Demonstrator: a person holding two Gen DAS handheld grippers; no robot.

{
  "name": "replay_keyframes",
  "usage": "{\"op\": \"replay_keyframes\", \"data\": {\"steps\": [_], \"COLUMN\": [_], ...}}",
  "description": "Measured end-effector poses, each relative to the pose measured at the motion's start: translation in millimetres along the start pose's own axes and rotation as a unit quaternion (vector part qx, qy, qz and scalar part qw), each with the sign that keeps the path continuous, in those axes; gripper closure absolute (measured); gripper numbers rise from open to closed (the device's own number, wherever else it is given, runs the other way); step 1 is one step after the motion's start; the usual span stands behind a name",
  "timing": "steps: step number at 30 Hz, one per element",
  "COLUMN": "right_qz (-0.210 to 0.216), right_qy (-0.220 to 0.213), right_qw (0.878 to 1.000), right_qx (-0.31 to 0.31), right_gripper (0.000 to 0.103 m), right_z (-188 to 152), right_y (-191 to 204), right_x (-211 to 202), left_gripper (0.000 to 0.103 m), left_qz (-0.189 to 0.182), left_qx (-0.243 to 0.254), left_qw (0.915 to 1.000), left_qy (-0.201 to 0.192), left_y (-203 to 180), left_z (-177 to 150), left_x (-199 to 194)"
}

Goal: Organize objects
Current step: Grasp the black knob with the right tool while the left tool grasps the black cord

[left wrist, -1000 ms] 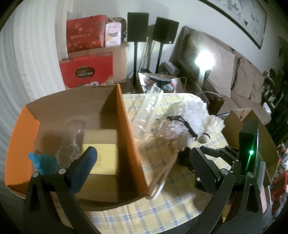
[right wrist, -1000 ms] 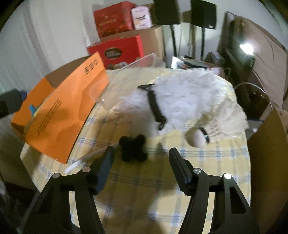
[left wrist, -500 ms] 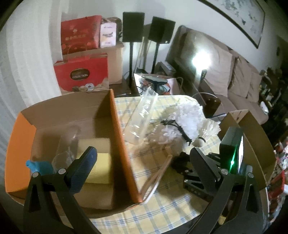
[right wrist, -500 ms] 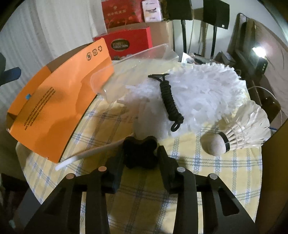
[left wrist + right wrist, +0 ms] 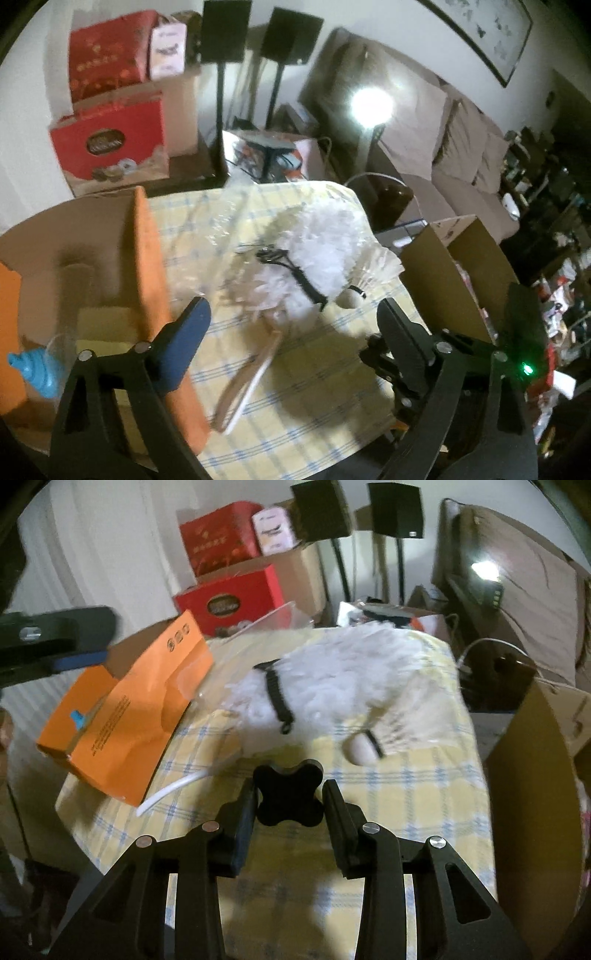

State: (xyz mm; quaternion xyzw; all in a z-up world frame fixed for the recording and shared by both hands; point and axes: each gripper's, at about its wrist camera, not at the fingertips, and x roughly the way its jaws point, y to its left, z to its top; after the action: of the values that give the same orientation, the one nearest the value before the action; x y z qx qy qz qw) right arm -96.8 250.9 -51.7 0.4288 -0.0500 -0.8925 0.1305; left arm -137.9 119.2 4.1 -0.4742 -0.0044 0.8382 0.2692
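Observation:
My right gripper [image 5: 289, 797] is shut on a black four-lobed knob [image 5: 289, 792] and holds it above the checked tablecloth [image 5: 406, 797]. My left gripper [image 5: 291, 332] is open and empty, over the table beside the orange cardboard box [image 5: 147, 251]. A white fluffy duster [image 5: 314, 251] with a black cord [image 5: 277, 690] lies mid-table. A shuttlecock [image 5: 369, 744] lies next to it. A clear plastic tube [image 5: 229, 229] lies by the box. The box holds a yellow sponge [image 5: 107, 325], a clear glass and a blue item [image 5: 33, 369].
A second brown cardboard box [image 5: 443, 280] stands at the table's right edge, also in the right wrist view [image 5: 535, 775]. A white stick-like handle [image 5: 251, 376] lies on the cloth. Red gift boxes [image 5: 110, 140], speaker stands and a sofa are behind the table.
My right gripper closed on the black knob and lifted it off the cloth. My left gripper swung right, away from the orange box and toward the middle of the table.

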Motion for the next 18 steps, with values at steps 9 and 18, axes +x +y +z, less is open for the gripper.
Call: {"op": "replay_keyframes", "data": {"steps": [9, 18], "right_qz": [-0.008, -0.006], "right_qy": [-0.014, -0.014], "right_qw": [1.000, 0.999], "right_qx": [0.024, 0.035], "right_gripper": [0.067, 0.067], "right_z": [-6, -12], "right_y": [-20, -27], "right_x": [-27, -29], "left_gripper": [0.050, 0.054], "left_qz": [0.007, -0.001], "left_qx": [-0.014, -0.039], "left_qw": [0.9977, 0.9949], "left_qy": [0.067, 0.094], "left_y": [-9, -9], "left_z": [19, 19], "left_x": [60, 96]}}
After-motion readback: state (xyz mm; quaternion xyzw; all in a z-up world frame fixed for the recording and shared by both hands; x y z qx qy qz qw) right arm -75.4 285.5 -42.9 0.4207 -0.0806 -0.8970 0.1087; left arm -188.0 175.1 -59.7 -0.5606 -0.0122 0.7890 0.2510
